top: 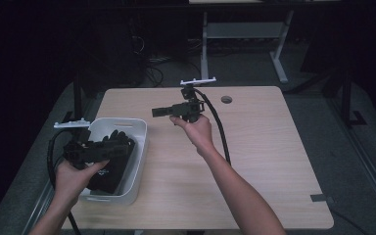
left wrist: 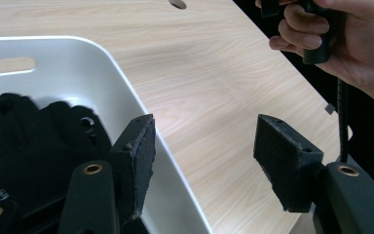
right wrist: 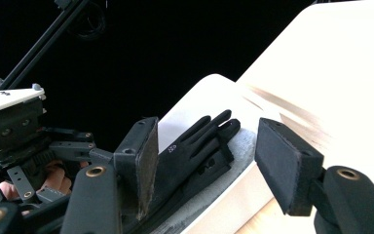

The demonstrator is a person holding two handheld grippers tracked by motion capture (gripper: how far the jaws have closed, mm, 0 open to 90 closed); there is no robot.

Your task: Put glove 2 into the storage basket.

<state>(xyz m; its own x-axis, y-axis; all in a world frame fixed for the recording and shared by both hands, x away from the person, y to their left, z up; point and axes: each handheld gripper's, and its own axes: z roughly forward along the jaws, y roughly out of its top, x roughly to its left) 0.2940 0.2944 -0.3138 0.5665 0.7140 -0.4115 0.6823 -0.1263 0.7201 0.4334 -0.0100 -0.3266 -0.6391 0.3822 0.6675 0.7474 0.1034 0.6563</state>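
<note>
A white bin sits on the worktop at its left edge, close to the near left corner. Black gloves lie piled inside it; in the right gripper view one glove lies with its fingers stretched toward the bin's far rim.

The left hand holds the left gripper over the bin, pointing right. In the left gripper view its jaws stand wide apart with nothing between them, one pad over the bin's inside and the other pad over bare wood past the bin's right wall.

Toward the middle of the worktop, nearer the far edge, the right hand holds the right gripper above the wood, pointing left toward the bin. Its jaws also stand apart and empty in its own view. A black cable trails from it back along the forearm. A round hole shows in the worktop near the far edge, right of this gripper.
</note>
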